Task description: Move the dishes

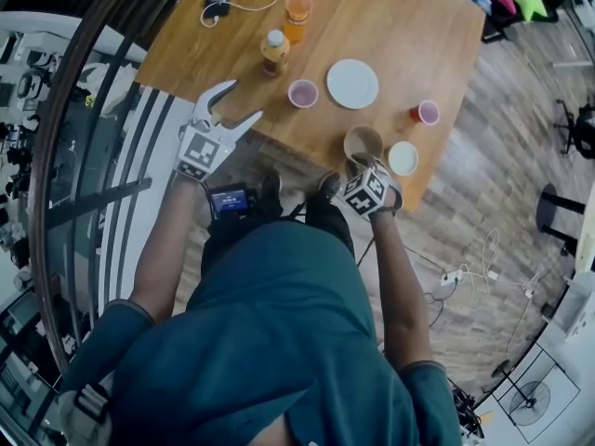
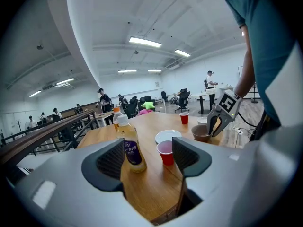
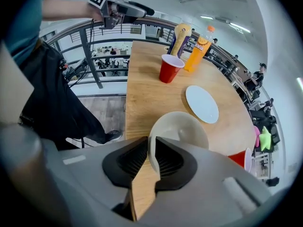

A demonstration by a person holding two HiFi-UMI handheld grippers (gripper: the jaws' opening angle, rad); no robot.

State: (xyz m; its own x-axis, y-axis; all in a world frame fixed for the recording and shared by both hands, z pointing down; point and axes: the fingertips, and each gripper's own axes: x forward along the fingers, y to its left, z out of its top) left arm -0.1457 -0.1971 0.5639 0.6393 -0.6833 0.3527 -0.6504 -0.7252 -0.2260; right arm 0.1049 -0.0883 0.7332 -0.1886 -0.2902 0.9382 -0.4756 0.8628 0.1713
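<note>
Wooden tabletop [image 1: 409, 26] carries the dishes, and the white plate [image 1: 352, 83] lies near its middle. On the person's side of that plate, close to the near edge, stands the beige bowl [image 1: 362, 142], upright on the wood. The right gripper [image 1: 371, 165] points steeply down over it. Its jaws are nearly together astride the bowl's near rim, one pad inside the wall and one outside, both lying against it.

A small white bowl [image 1: 403, 158] sits just beside the beige bowl, further to the right of the plate and nearer the person. A red cup [image 1: 302, 93] stands just left of the plate. A second red cup [image 1: 426, 112] stands well to its right, near the tabletop's edge. Beyond and left of the plate are a tea bottle [image 1: 274, 52] and, further off, an orange bottle [image 1: 297, 12]. A white cable [image 1: 244, 3] lies at the far corner.

The left gripper [image 1: 244, 100] hangs at the tabletop's near left edge, well left of the plate. Its jaws stand moderately apart with nothing between the pads. Its own view looks past them at the tea bottle and the nearer red cup.
</note>
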